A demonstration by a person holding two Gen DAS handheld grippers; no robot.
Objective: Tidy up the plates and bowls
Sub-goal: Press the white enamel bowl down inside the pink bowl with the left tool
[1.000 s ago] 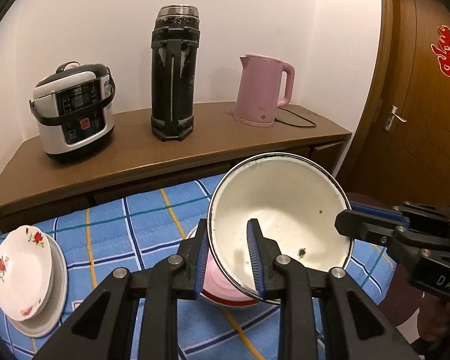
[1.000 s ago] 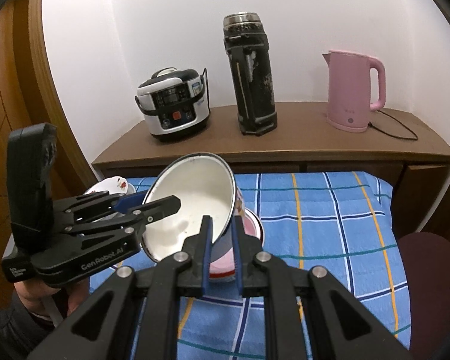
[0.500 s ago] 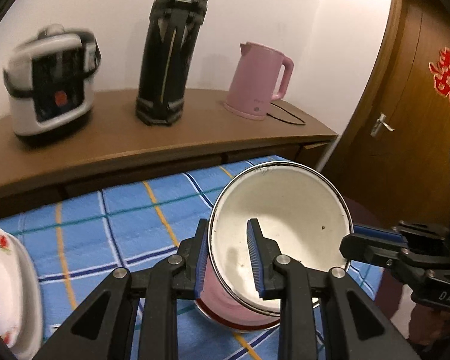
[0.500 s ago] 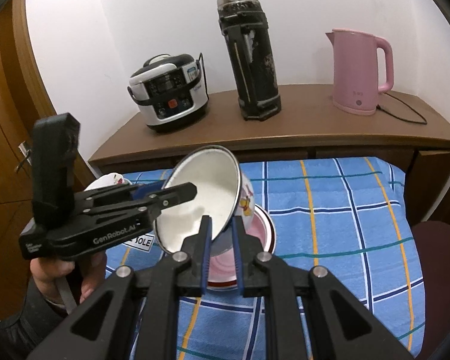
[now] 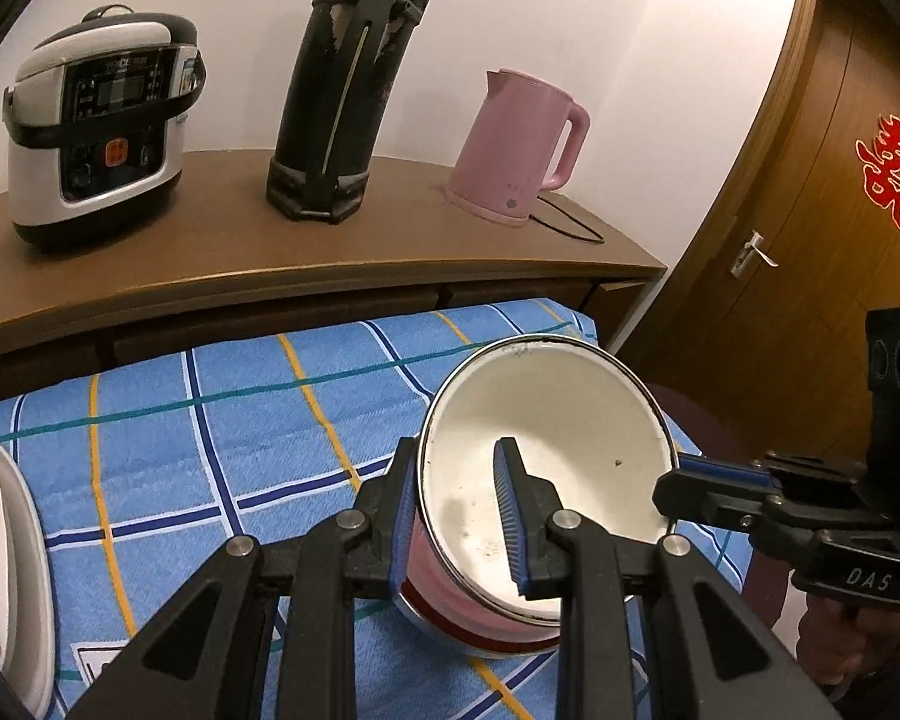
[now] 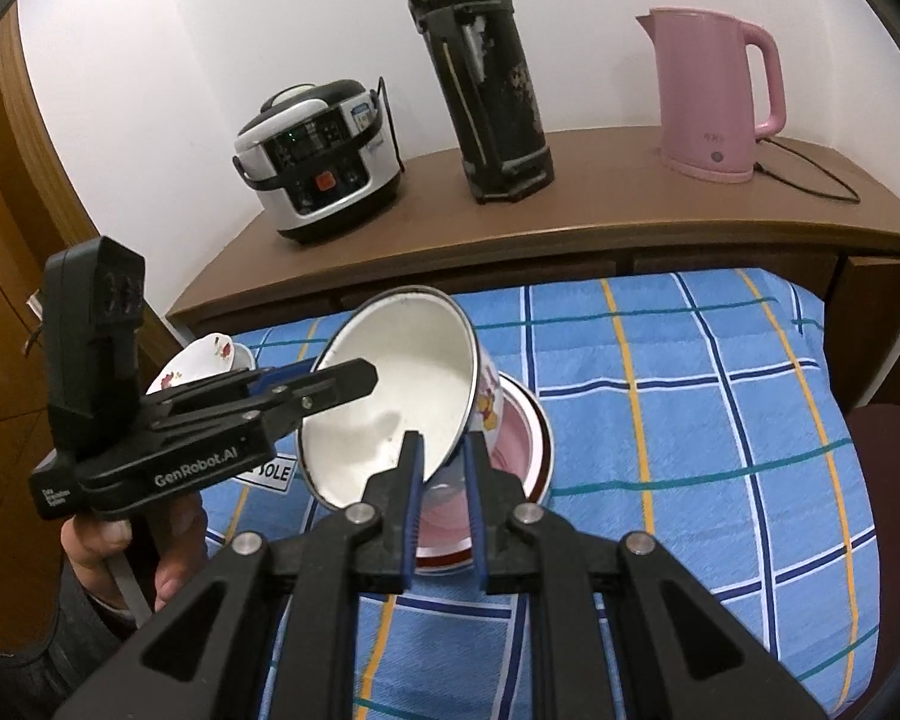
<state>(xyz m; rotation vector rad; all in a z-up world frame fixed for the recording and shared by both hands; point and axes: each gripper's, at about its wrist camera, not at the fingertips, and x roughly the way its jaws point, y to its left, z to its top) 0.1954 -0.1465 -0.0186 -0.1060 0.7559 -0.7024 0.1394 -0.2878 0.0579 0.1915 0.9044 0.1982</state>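
White enamel fills the middle of the left wrist view: the enamel bowl (image 5: pixel 546 480) is tilted with its mouth toward the camera, its dark steel rim pinched by the left gripper (image 5: pixel 459 519), one blue pad outside the wall, the other inside. Under it sits a pink bowl (image 5: pixel 450 606) on the blue checked cloth (image 5: pixel 210 432), close to the cloth's near right part. The right gripper (image 5: pixel 669 489) reaches in from the right and nips the bowl's right rim. To the left the cloth lies bare up to a stack of white plates (image 5: pixel 0 570) at the left edge, one with red flowers. The cloth's far edge meets a brown sideboard (image 5: pixel 210 276) carrying a rice cooker (image 5: pixel 96 120), a black flask (image 5: pixel 348 90) and a pink kettle (image 5: pixel 519 147). A wooden door (image 5: pixel 810 210) stands to the right.

In the right wrist view the right gripper (image 6: pixel 444 510) pinches the near rim of the enamel bowl (image 6: pixel 402 396), its fingers nearly together with only the thin wall between them. The bowl leans left, its outer wall showing a cartoon print, and its base is inside the pink bowl (image 6: pixel 522 450). The left gripper (image 6: pixel 354 381), held in a hand (image 6: pixel 120 546), grips the bowl's left rim. Behind it the flowered plates (image 6: pixel 195 360) sit at the cloth's far left corner. The cloth (image 6: pixel 720 420) to the right of the bowls is open out to its right edge. The sideboard (image 6: pixel 600 198) with the rice cooker (image 6: pixel 321 162), flask (image 6: pixel 480 72) and kettle (image 6: pixel 714 90) borders the far side.
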